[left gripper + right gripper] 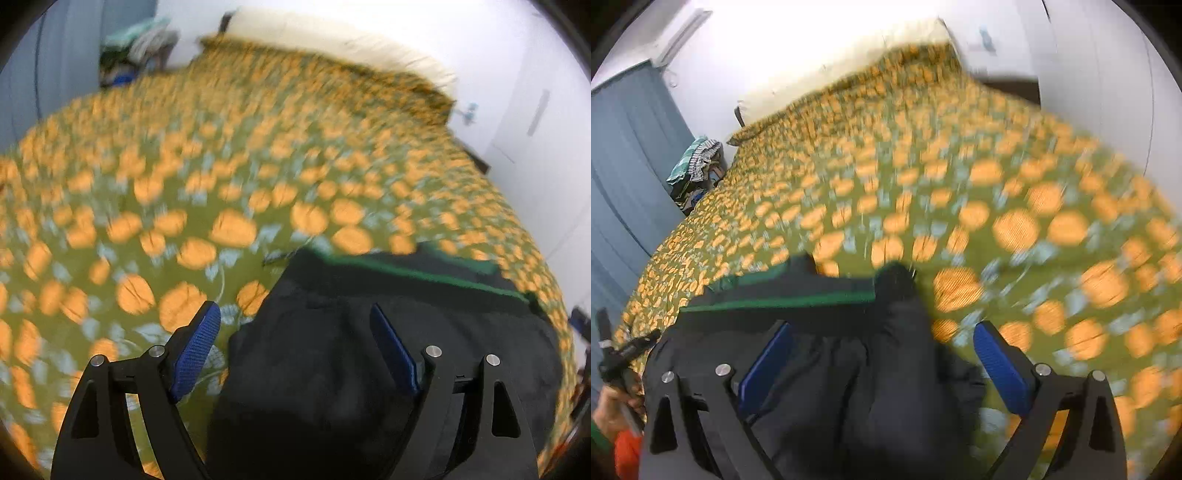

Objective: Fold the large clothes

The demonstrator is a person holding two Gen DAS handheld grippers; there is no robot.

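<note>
A black garment with a green stripe [369,332] lies on the bed near its front edge; it also shows in the right wrist view [812,350]. My left gripper [295,332] is open, hovering over the garment's left edge, with one blue pad [197,350] over the bedspread and the other over the cloth. My right gripper [882,354] is open over the garment's right edge, its left pad [764,365] over the cloth. Neither holds anything. Both views are blurred by motion.
The bed carries a green bedspread with orange flowers [221,166], and a cream pillow [332,40] at the head. A pile of clothes [696,166] sits by the blue curtain [624,166]. The left hand and its gripper handle [617,369] show at the right view's left edge.
</note>
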